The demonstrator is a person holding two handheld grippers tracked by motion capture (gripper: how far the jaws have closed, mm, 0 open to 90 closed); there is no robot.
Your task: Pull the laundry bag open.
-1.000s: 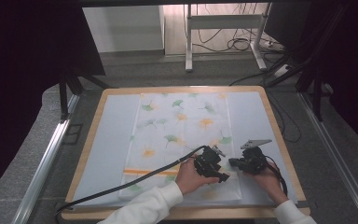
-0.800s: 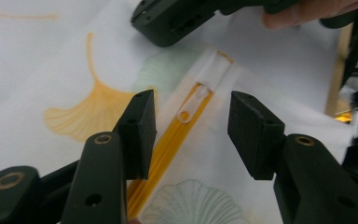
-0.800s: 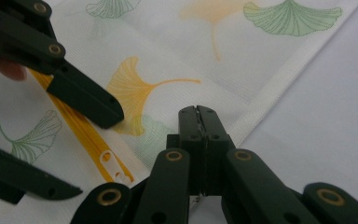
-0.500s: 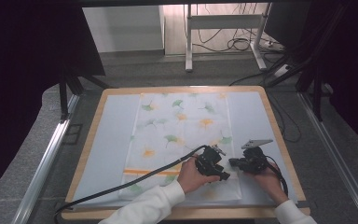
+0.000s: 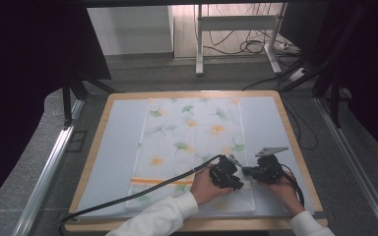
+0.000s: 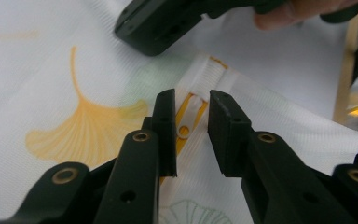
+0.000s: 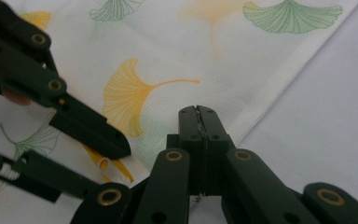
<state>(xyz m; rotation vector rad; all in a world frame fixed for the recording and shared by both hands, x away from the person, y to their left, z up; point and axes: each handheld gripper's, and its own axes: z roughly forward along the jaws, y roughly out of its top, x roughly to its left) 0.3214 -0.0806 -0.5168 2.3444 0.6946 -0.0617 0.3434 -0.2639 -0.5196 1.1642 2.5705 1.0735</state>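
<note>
A white cloth [image 5: 192, 142] printed with green and orange ginkgo leaves lies flat on the table. At its near right part both hand-held grippers meet. My left gripper [image 6: 191, 100] is open, its jaws either side of a raised fold of the cloth [image 6: 209, 74] with a yellow strip [image 6: 186, 123] in it. In the high view it is the left gripper [image 5: 232, 178] of the pair. My right gripper [image 7: 198, 111] is shut, its tips resting at the cloth's hemmed edge [image 7: 270, 93]; whether it pinches fabric is unclear. It faces the left gripper [image 7: 107, 168] closely.
The table has a pale mat [image 5: 123, 128] inside a wooden rim [image 5: 91, 162]. A black cable [image 5: 142, 194] trails from the left gripper across the cloth's near left. Beyond the table stand a metal frame [image 5: 236, 24] and loose floor cables [image 5: 256, 46].
</note>
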